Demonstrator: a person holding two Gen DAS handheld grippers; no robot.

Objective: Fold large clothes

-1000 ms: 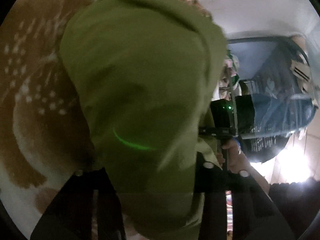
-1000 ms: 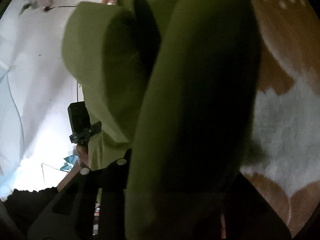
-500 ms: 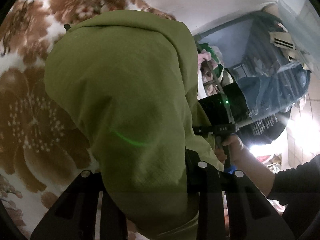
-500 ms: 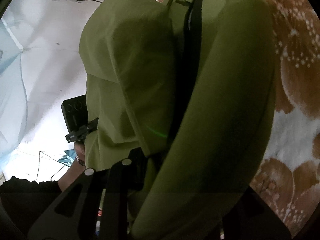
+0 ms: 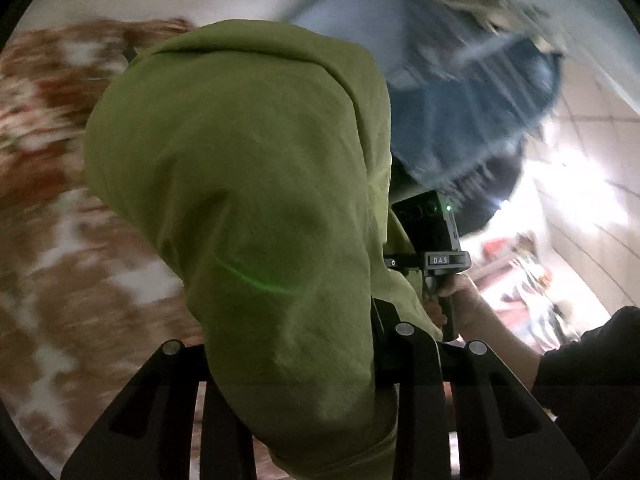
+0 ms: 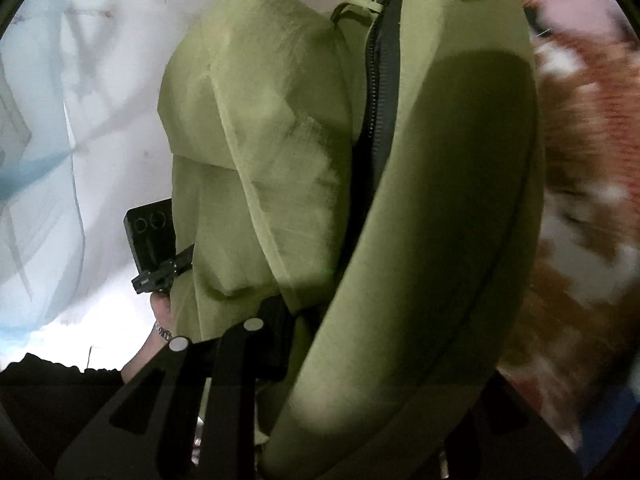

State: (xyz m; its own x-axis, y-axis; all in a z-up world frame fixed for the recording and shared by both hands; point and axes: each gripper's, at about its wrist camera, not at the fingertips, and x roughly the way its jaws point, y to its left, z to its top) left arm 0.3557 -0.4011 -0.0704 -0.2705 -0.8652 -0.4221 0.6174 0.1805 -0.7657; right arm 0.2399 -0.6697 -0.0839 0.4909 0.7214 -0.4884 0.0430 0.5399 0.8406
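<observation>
Left wrist view is mostly filled by one olive-green garment (image 5: 248,200), a thick matte cloth bunched into rounded folds and draped over the left gripper (image 5: 296,364), whose jaws are closed on it. From the right wrist a black zipper (image 6: 378,80) runs down the garment (image 6: 420,220); the right gripper (image 6: 320,364) likewise clamps its cloth. Two grippers and one garment are in view. Below and beside the garment lies a brown-and-white floral blanket (image 5: 60,280). Compared with a second ago the blanket looks farther off and blurred, and more wall (image 6: 100,120) shows beside the garment
</observation>
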